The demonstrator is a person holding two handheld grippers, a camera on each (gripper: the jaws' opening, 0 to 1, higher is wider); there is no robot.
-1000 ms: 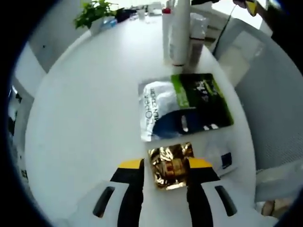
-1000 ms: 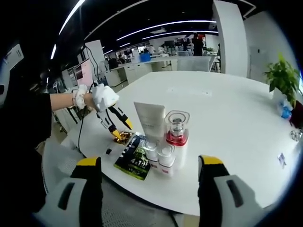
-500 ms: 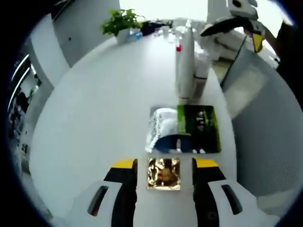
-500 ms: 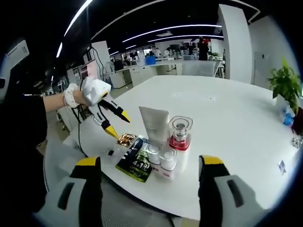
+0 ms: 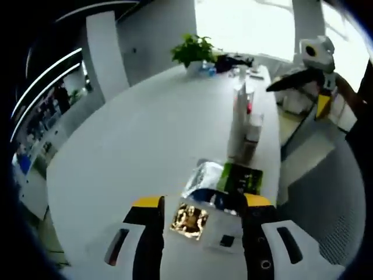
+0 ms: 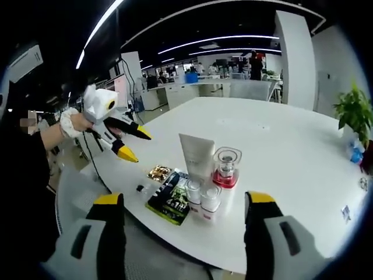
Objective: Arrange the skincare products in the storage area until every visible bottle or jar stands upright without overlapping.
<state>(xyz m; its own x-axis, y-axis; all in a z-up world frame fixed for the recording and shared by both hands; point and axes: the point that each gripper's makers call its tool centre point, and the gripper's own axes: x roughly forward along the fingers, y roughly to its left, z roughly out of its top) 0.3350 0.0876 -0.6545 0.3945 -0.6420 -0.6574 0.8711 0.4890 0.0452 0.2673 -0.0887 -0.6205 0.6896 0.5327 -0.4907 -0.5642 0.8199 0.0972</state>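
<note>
both wide open, holding nothing: left gripper (image 6: 131, 144) up off the shiny gold foil packet (image 6: 158, 172), right gripper (image 6: 182, 201) waiting. standing close together, maybe to stay tidy: white squeeze tube (image 6: 197, 157), clear red-bottomed bottle (image 6: 225, 167).

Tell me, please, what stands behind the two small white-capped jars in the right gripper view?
Behind the white-capped jars stand an upright white tube and a clear bottle with a red base. The jars cover the tube's foot, so what it rests on cannot be seen.
</note>
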